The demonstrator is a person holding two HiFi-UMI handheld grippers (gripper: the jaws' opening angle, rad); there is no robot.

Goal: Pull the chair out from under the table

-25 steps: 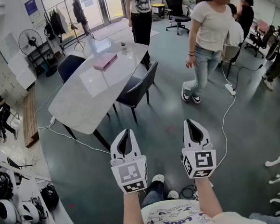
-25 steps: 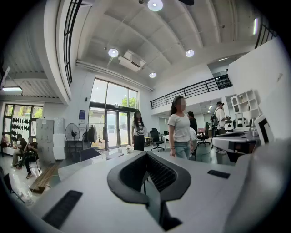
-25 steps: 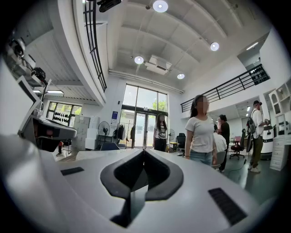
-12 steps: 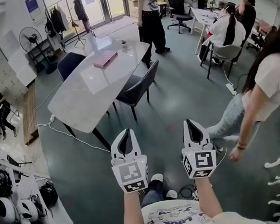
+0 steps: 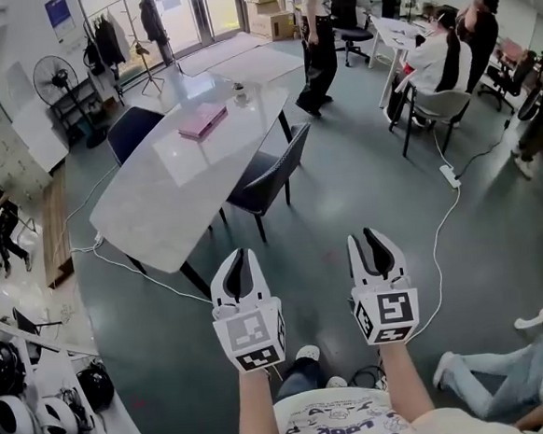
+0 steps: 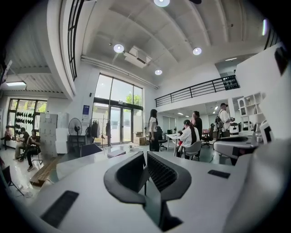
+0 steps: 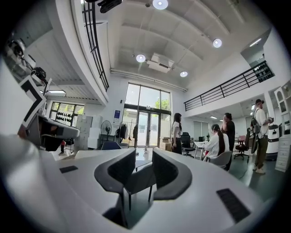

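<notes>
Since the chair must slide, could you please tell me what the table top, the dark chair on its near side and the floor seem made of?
Table top: pale polished slab, likely marble or a stone look; it shows bright reflections.
Dark chair: matt upholstery, fabric or leather, I cannot tell; thin black legs, probably metal.
Floor: smooth grey-green coating, perhaps epoxy; soft sheen.

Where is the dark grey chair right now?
Head view, upper centre: the dark grey chair is pushed in at the right edge of the white table.
</notes>
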